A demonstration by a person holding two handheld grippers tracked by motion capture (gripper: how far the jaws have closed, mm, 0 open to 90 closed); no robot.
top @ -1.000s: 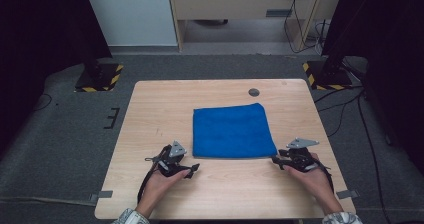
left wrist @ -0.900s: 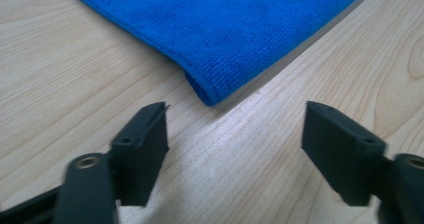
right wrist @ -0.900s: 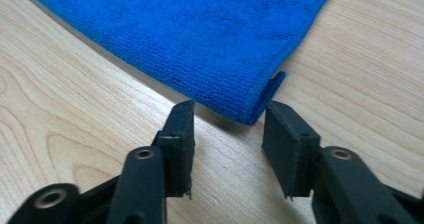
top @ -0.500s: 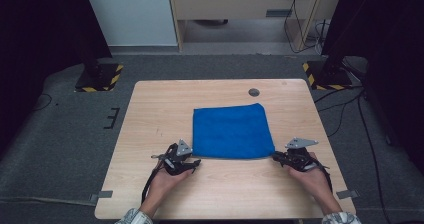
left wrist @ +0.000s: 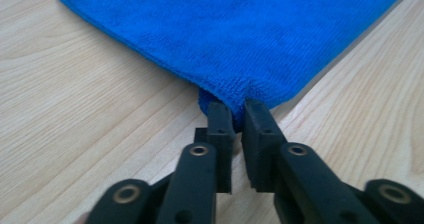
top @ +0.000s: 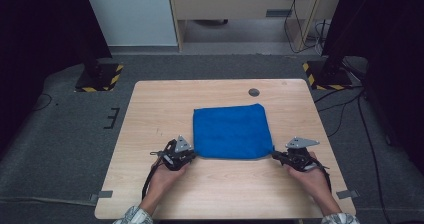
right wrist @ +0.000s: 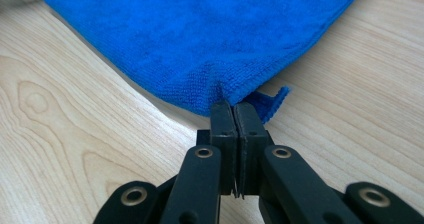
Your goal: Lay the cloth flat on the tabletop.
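A folded blue microfibre cloth (top: 231, 131) lies flat right of centre on a pale wooden table with a light grain (top: 160, 109), its near edge running across the lower middle of the high view. At the cloth's lower left corner sits the left gripper (top: 189, 154), held in a hand that comes in from the bottom of the frame. In the left gripper view its two black jaws have just been closing and now pinch the cloth's corner (left wrist: 235, 99), the terry edge bunched between the pads with a thin slit left between them. At the lower right corner sits the right gripper (top: 276, 155), a grey three-cornered plate on top. In the right gripper view its jaws have just been closing too and now stand pressed together on the cloth's corner (right wrist: 227, 96), with a small flap of a lower layer poking out to the right of the tips.

A small dark round grommet (top: 254, 92) is set into the tabletop near its far edge, above the cloth. The table stands on a grey carpeted floor (top: 60, 134). Black stands with yellow-and-black striped bases (top: 100, 79) sit at the left and right of the frame, and beyond the table are a pale blue panel (top: 130, 14) and a beige wooden cabinet (top: 240, 4) with cables trailing down at the upper right.
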